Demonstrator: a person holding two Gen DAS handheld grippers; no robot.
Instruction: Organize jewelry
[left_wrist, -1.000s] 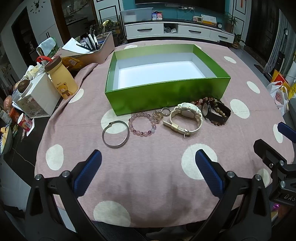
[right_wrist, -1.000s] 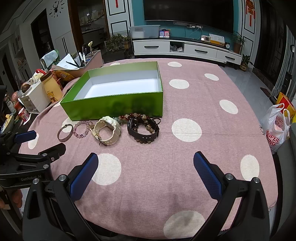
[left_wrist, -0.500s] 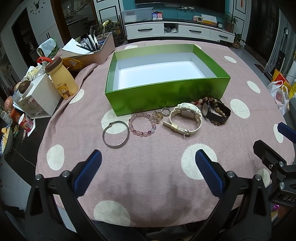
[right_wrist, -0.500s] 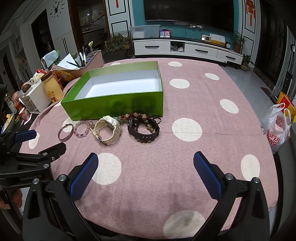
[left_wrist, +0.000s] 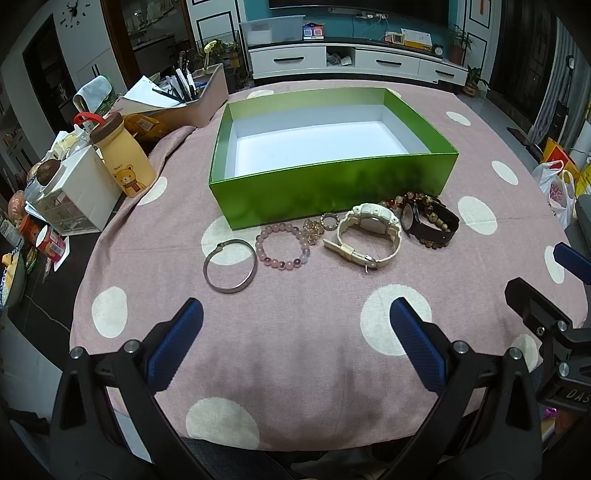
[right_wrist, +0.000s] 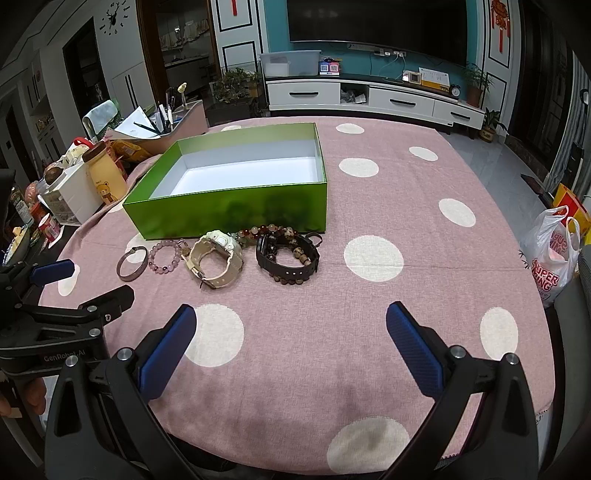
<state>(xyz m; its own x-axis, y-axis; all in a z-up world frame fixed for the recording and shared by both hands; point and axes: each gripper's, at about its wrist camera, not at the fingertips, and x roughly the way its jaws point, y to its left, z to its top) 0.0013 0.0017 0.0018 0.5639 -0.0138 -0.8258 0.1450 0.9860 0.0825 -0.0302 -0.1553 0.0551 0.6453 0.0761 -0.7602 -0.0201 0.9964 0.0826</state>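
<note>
Jewelry lies in a row just before the green box (left_wrist: 332, 195) mid-surface: silver bangle (left_wrist: 229, 266), pink bead bracelet (left_wrist: 283, 247), cream watch (left_wrist: 369, 234), dark watch (left_wrist: 428, 223). Left hand-held gripper (left_wrist: 295, 332) and right hand-held gripper (right_wrist: 291, 336) hover at the near edge, jaws spread wide, holding nothing.

An open green cardboard box (left_wrist: 332, 177) sits on the polka-dot-covered desk (left_wrist: 295, 332). Before the box, left to right: silver metal bangle (left_wrist: 230, 266), pink beaded bracelet (left_wrist: 283, 246), cream plastic watch (left_wrist: 365, 234), dark strap watch (left_wrist: 428, 221).
</note>
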